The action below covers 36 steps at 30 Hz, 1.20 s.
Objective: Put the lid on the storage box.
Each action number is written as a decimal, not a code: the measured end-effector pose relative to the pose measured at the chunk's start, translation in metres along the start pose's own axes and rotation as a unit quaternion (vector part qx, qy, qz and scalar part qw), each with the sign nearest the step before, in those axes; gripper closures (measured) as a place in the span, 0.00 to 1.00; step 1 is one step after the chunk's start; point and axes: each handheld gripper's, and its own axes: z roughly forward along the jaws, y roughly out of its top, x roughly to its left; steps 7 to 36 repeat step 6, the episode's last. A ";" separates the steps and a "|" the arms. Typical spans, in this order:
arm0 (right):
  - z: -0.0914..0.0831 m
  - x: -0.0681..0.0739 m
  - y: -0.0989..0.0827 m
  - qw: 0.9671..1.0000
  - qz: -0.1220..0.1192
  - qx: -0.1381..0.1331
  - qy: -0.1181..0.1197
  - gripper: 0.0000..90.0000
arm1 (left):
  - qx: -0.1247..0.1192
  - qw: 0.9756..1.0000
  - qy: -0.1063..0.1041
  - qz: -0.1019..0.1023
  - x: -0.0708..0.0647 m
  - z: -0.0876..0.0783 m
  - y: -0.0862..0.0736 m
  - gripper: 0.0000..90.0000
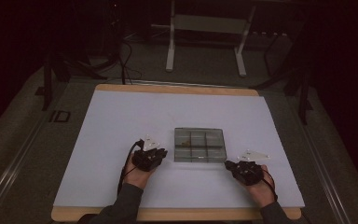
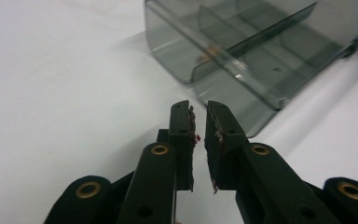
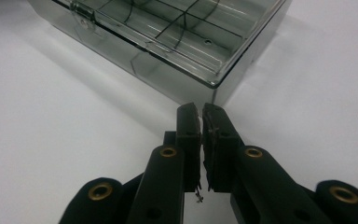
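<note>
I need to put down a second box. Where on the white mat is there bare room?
The far half of the white mat, beyond the compartment box, is bare, as are the strips to the left and right edges. It is crowded near the box's near corners, where the left tongs and right tongs sit.
</note>
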 end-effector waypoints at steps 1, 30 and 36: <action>0.000 0.000 0.000 1.000 0.001 0.000 0.000 0.95 | 0.003 1.000 0.004 0.001 0.001 0.001 0.000 0.90; 0.000 -0.003 -0.001 1.000 0.005 0.001 -0.003 0.95 | 0.009 1.000 0.018 0.000 0.008 0.002 -0.001 0.90; 0.000 -0.003 -0.001 1.000 0.005 0.001 -0.003 0.95 | 0.009 1.000 0.018 0.000 0.008 0.002 -0.001 0.90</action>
